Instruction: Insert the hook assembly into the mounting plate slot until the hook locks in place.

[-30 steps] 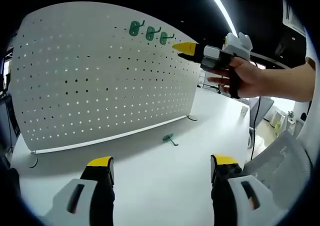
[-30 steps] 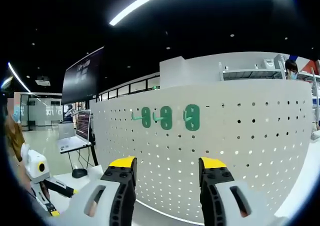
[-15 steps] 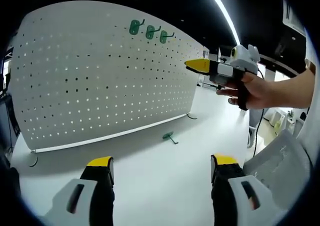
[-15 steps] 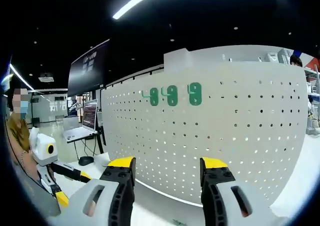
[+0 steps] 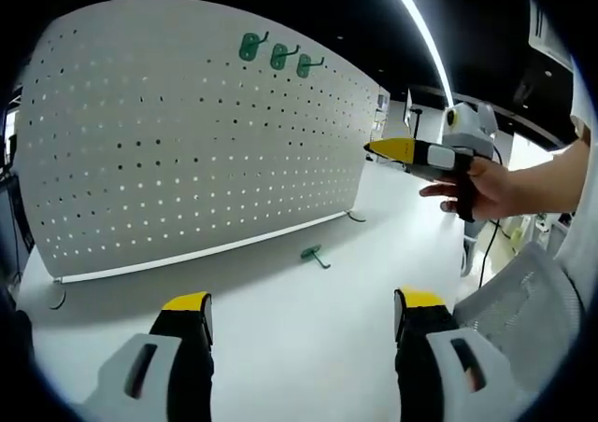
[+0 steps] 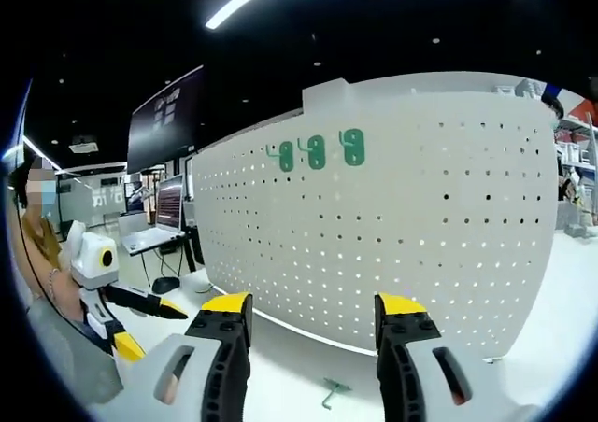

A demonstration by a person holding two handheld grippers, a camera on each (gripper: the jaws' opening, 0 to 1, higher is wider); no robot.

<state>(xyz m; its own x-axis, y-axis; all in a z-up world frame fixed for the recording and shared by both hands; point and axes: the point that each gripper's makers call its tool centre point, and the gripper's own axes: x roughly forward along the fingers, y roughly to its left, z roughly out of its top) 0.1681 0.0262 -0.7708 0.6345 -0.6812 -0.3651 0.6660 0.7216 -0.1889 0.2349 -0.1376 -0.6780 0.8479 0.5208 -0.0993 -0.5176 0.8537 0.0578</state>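
One loose green hook [image 5: 317,256] lies flat on the white bench [image 5: 280,319], just in front of the foot of the upright white pegboard [image 5: 187,142], with its long axis running along the bench roughly parallel to the board's lower edge and slightly slanted. Three matching green hooks [image 5: 277,54] are already seated in a row near the top of the pegboard. The left claw [image 5: 297,312] stands wide open and empty, low over the bench; in the left gripper view the loose hook lies straight ahead of it, between the lines of its two jaws and somewhat farther along the bench. The right claw [image 6: 312,315] is likewise wide open with nothing between its jaws; in the right gripper view the same loose hook [image 6: 333,391] appears low between its jaws, on the bench below and ahead. Seen from the left gripper view, the right claw [image 5: 388,148] is held up in the air in a hand [image 5: 481,187], well above the bench and level with the middle of the board. Judgement: the left claw is the nearer to the loose hook; the right must descend to reach it. Either claw would need to close across the hook's short width, crosswise to its long axis
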